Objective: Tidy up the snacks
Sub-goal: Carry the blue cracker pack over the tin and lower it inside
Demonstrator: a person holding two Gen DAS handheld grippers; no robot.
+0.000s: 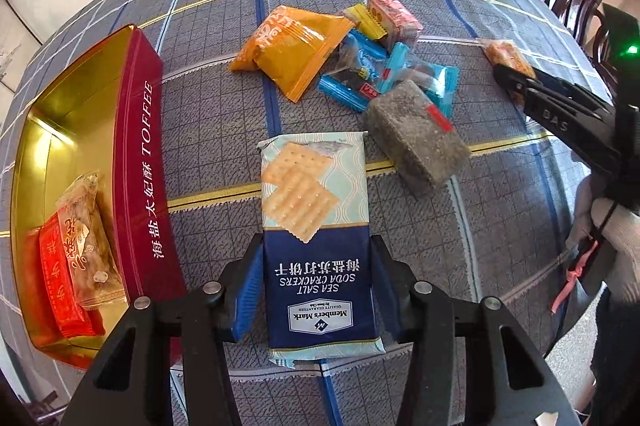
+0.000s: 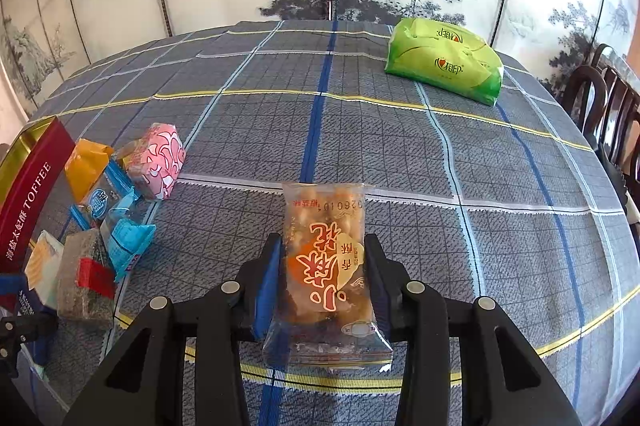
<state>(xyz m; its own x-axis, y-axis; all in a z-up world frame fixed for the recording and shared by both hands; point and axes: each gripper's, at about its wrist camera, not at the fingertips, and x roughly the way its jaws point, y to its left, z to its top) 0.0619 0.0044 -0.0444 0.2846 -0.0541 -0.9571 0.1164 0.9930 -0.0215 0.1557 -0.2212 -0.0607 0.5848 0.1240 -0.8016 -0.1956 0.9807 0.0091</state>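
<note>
A blue and white pack of sea salt soda crackers (image 1: pixel 316 186) lies lengthwise on the checked tablecloth. My left gripper (image 1: pixel 318 246) is shut on its near half, a finger pressed against each long side. My right gripper (image 2: pixel 322 246) is shut on a clear packet with red characters (image 2: pixel 324 218), which rests on the cloth; in the left wrist view this gripper (image 1: pixel 508 74) and its packet (image 1: pixel 504 52) sit at the far right. A red toffee tin (image 1: pixel 138 130) with a gold inside stands open to the left of the crackers, with red-orange snack packets (image 1: pixel 76 238) in it.
A loose pile lies beyond the crackers: an orange packet (image 1: pixel 292 46), blue wrapped sweets (image 1: pixel 360 74), a pink packet (image 1: pixel 394 16) and a grey block (image 1: pixel 416 138). A green tissue pack (image 2: pixel 444 66) sits far right. Dark chairs (image 2: pixel 612 106) stand past the table's right edge. A gloved hand (image 1: pixel 612 226) holds the right gripper.
</note>
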